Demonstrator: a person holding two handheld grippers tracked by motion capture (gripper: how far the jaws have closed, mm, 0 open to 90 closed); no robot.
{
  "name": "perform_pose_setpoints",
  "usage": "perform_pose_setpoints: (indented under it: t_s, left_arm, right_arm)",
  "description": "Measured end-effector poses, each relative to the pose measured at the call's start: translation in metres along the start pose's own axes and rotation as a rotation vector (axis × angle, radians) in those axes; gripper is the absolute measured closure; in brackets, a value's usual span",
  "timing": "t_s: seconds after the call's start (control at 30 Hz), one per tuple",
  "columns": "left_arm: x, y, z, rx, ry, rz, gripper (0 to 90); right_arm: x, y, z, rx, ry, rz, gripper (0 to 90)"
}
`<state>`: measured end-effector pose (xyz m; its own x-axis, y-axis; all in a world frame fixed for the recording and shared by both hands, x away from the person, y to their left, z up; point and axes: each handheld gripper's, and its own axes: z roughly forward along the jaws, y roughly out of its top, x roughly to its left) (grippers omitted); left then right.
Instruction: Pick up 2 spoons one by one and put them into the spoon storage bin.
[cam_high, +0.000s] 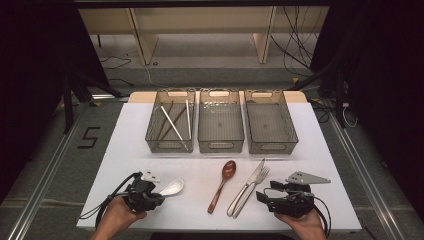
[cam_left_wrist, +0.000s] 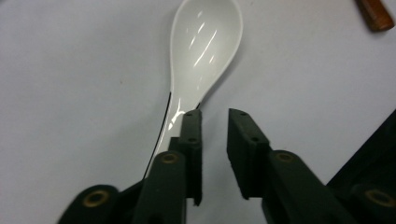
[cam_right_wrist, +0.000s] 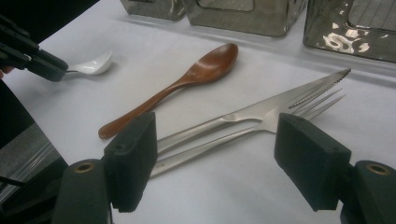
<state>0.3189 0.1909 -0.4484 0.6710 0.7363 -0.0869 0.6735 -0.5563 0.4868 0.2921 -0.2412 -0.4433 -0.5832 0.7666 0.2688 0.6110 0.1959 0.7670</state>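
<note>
**Desk:** What's on your screen, biggest things first?

**Me:** I see the white counter (cam_high: 150, 200) filling the middle. Toward twelve o'clock on it stand three grey bins side by side: the left bin (cam_high: 170, 121) holds chopsticks (cam_high: 172, 123), the middle bin (cam_high: 220, 121) and the right bin (cam_high: 270, 122) look bare inside.

**Desk:** And your tools?

**Me:** My right gripper (cam_high: 264, 192) sits at about five o'clock, fingers spread wide with nothing between the pads; in the right gripper view the knife (cam_right_wrist: 261, 114) and fork (cam_right_wrist: 303, 106) lie on the counter beyond them. My left gripper (cam_high: 161, 193) is at seven o'clock, pointing toward three o'clock.

**Desk:** The cutlery?

**Me:** Knife and fork lie touching, tips toward one o'clock, just left of my right gripper. The wooden spoon (cam_high: 223, 184) lies beside them, bowl toward twelve.

**Desk:** The white one?

**Me:** The white ceramic spoon (cam_left_wrist: 201, 56) lies on the counter at my left fingertips, bowl away from me. My left fingers (cam_left_wrist: 194, 140) stand slightly apart, gripping nothing; its handle runs along the outside of one finger, under it.
</note>
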Motion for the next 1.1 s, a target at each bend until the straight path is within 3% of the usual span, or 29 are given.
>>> perform_pose_setpoints:
  t_s: [0.1, 0.2, 0.37, 0.5, 0.63, 0.83, 1.1]
  left_arm:
    - [0.005, 0.007, -0.005, 0.037, 0.032, 0.002, 48.5]
    - [0.009, 0.011, -0.005, 0.051, 0.052, 0.002, 37.4]
    - [0.016, 0.017, 0.002, 0.123, 0.055, 0.017, 30.9]
    - [0.020, 0.019, 0.009, 0.158, 0.047, 0.013, 31.8]
    - [0.021, 0.019, 0.015, 0.201, 0.035, 0.041, 36.0]
    - [0.017, 0.018, 0.024, 0.223, 0.003, 0.071, 51.1]
    - [0.015, 0.021, 0.027, 0.253, 0.027, 0.125, 66.9]
  right_arm:
    - [0.000, 0.000, 0.000, -0.004, 0.002, -0.002, 30.8]
    - [0.000, 0.000, 0.000, -0.005, 0.003, -0.002, 30.8]
    - [0.000, 0.000, 0.000, -0.004, 0.004, -0.001, 30.8]
    - [0.000, 0.001, 0.000, -0.003, 0.005, -0.001, 30.8]
    - [0.001, 0.001, 0.001, 0.000, 0.009, 0.000, 30.8]
    - [0.001, 0.001, 0.001, -0.002, 0.010, 0.000, 30.7]
    - [0.001, 0.001, 0.001, -0.001, 0.010, 0.000, 30.8]
